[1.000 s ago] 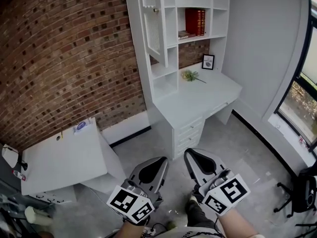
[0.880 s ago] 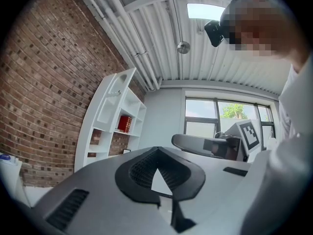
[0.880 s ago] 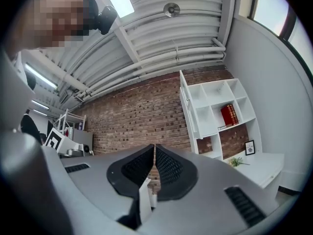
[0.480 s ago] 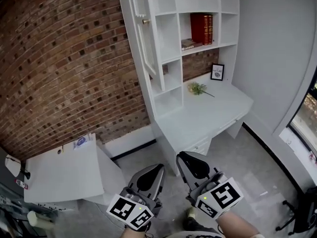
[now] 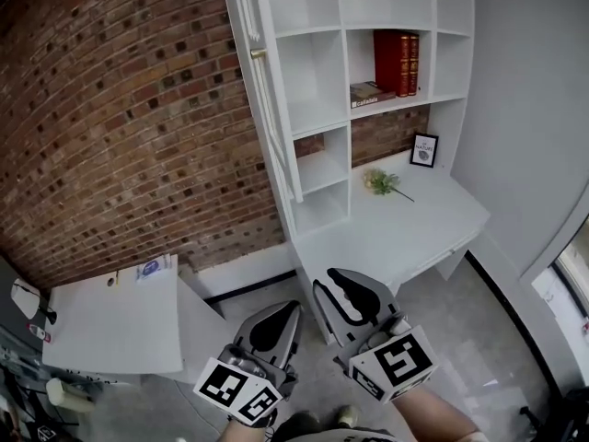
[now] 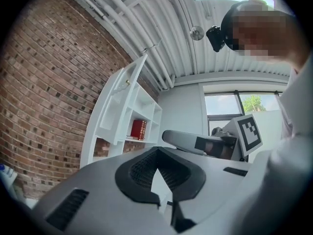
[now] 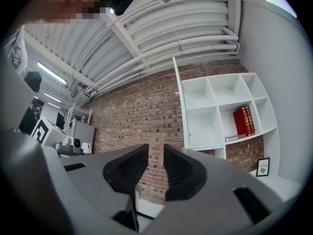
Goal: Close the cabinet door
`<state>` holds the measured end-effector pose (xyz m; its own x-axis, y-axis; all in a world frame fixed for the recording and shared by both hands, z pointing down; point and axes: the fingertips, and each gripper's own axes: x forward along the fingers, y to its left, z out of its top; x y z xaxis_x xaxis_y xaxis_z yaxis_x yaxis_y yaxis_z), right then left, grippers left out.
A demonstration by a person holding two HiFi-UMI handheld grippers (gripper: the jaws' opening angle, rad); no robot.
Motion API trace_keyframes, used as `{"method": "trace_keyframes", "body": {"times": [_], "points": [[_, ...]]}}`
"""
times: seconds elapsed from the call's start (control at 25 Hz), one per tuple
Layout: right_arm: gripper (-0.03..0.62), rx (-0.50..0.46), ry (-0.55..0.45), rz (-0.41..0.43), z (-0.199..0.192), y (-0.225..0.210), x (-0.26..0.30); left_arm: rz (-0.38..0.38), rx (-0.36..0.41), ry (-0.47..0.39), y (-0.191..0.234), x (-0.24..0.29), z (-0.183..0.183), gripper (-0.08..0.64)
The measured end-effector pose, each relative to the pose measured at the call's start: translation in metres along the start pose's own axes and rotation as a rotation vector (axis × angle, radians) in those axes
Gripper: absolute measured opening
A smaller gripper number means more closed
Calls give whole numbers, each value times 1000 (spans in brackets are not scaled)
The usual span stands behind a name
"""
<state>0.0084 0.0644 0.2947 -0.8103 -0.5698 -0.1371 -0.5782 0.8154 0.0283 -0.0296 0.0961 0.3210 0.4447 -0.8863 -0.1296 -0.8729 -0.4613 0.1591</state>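
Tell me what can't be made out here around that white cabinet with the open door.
Cabinet door: head view sees it edge-on, and the top edge cuts it off.
Red books: titles too small in every view.
Framed picture: print too small, head view.
Blue-and-white thing on the low table: too small to identify, head view.

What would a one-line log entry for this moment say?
cabinet door: open | left gripper: shut, empty | right gripper: just opening, empty
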Motion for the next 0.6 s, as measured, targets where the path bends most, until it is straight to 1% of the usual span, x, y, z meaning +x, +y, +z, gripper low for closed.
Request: {"method": "trace_keyframes", "body": {"times": [0.16, 0.32, 0.6], "points": [[84, -46, 12, -17, -6, -22, 30, 6, 6, -9, 19, 23, 1, 11], [92, -78, 18, -48, -8, -47, 68, 11, 0, -15, 53, 45, 3, 11], [142, -184, 9, -136, -7, -87, 146, -35, 24, -50, 115, 94, 23, 11]]}}
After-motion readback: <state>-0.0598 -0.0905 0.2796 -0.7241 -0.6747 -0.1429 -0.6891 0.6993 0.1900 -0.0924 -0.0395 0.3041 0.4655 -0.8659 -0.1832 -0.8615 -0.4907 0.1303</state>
